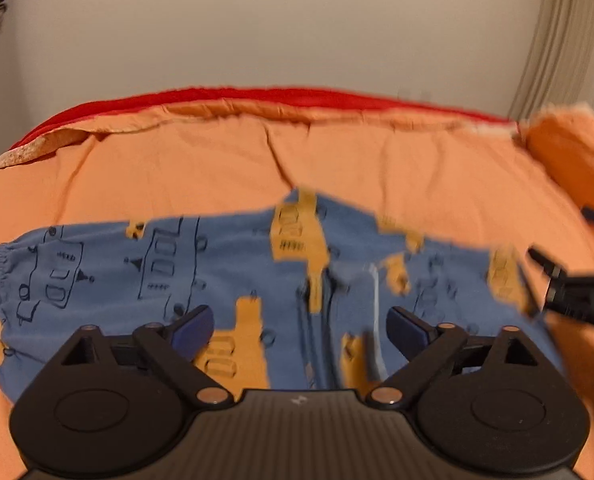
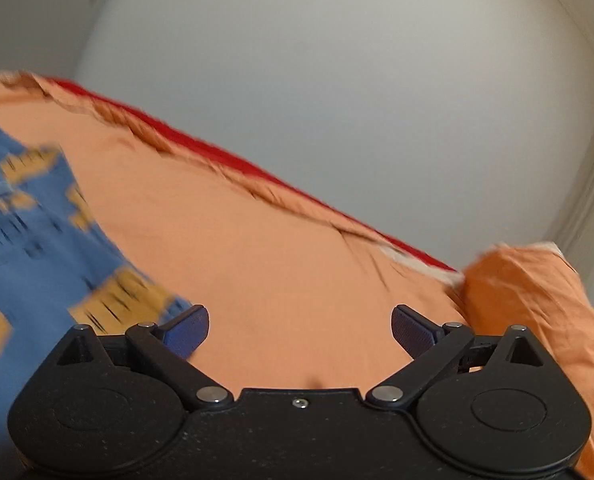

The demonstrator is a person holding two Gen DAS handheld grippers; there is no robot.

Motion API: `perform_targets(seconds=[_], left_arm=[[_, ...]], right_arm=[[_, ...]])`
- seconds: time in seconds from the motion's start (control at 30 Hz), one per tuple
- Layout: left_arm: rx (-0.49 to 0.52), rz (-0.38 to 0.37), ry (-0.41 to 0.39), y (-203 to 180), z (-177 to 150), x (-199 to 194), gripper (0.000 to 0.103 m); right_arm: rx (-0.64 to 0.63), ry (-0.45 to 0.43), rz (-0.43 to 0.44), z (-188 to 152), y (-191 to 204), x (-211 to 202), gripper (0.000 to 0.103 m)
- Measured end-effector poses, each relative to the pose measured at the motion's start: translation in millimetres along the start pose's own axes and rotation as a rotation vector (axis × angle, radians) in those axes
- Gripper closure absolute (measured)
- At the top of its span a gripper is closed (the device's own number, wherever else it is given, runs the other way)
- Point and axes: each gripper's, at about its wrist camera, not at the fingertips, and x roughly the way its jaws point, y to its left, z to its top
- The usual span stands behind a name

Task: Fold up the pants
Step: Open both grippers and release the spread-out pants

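Blue pants [image 1: 225,268] with orange and outlined truck prints lie spread across an orange bed sheet [image 1: 201,168], with a ribbed cuff at the far left. My left gripper [image 1: 301,330] is open and empty, just above the middle of the pants. My right gripper [image 2: 300,330] is open and empty over bare sheet, to the right of the pants [image 2: 29,248]. The right gripper also shows in the left wrist view [image 1: 565,288] at the pants' right end. Both views are blurred.
An orange pillow [image 2: 537,304] lies at the bed's right end. A red cover edge [image 1: 257,94] runs along the far side of the bed, against a pale wall [image 1: 277,24]. A curtain [image 1: 565,40] hangs at the far right.
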Motion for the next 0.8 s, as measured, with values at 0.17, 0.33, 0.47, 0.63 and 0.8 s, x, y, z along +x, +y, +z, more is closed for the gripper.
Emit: perform_targets(seconds=[0.17, 0.33, 0.47, 0.63, 0.8], left_arm=[[0.101, 0.199, 0.076, -12, 6, 37, 0.002], [0.033, 0.132, 0.041, 13, -6, 14, 0.002], [0.003, 0.062, 0.024, 17, -23, -6, 0.001], [0.134, 0.120, 0.006, 8, -55, -2, 0.000], [0.055, 0.100, 0.044, 17, -49, -12, 0.000]], right_arm=[[-0.133, 0.015, 0.080, 6, 37, 17, 0.001], [-0.050, 0.027, 0.029, -1, 20, -3, 0.002], [0.003, 0.009, 0.150, -4, 30, -54, 0.001], [-0.007, 0.060, 0.111, -40, 41, -77, 0.001], [0.052, 0.123, 0.069, -39, 11, -81, 0.001]])
